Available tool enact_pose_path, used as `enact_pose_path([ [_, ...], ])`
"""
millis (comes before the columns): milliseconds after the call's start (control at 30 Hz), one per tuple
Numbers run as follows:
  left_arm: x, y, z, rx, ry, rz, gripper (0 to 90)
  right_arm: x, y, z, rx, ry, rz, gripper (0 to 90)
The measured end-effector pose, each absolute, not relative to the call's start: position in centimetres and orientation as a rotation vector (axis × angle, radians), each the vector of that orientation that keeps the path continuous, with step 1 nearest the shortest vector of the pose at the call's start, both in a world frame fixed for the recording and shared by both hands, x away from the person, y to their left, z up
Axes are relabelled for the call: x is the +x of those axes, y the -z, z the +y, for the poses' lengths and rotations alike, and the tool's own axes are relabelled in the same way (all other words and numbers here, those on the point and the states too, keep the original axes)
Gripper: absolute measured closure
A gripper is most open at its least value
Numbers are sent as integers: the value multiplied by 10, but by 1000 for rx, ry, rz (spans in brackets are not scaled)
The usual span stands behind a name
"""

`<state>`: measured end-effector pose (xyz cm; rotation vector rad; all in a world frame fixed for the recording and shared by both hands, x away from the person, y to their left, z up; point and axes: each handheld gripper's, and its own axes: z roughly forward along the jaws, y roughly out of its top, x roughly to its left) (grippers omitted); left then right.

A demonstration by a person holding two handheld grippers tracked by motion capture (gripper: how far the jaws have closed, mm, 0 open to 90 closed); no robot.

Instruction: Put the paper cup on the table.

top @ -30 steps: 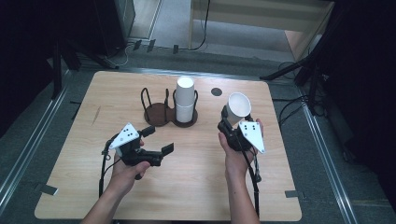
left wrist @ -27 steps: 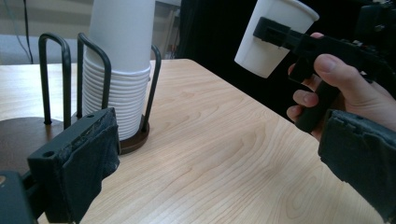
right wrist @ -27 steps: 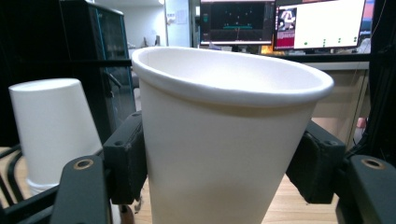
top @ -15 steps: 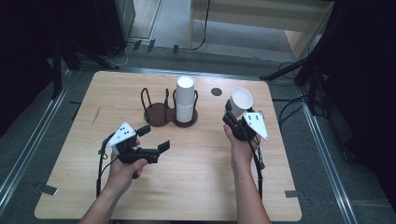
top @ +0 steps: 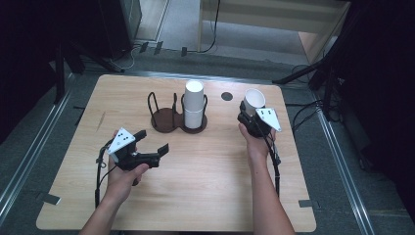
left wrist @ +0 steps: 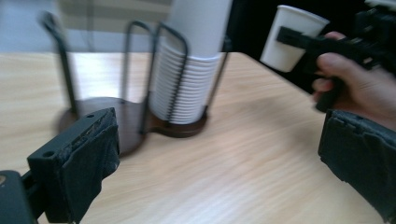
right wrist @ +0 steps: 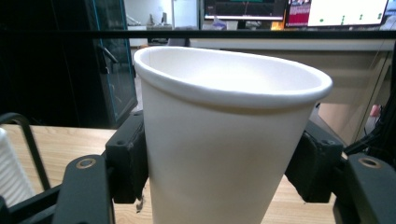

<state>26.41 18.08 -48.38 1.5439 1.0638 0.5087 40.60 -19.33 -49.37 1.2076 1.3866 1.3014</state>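
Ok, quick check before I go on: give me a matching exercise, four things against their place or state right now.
Things:
1. single paper cup
2. stack of cups
3. left gripper
4. left ring of the dark holder

States:
A. open, nothing between its fingers
B. empty
C. gripped upright in the right gripper
D. standing in the holder's right ring

Pairs: 1-C, 2-D, 3-A, 4-B

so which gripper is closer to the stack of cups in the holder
Right, by a little, as the high view shows it. The right gripper holds a single cup just right of the stack of cups; the left gripper, open, sits nearer the person, diagonally left.
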Motion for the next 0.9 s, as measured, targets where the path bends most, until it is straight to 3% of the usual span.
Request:
enact_pose_path([
  [900, 238, 512, 262, 1486, -573, 1264, 0, 441, 535, -206, 1331, -1115, 1592, 315],
])
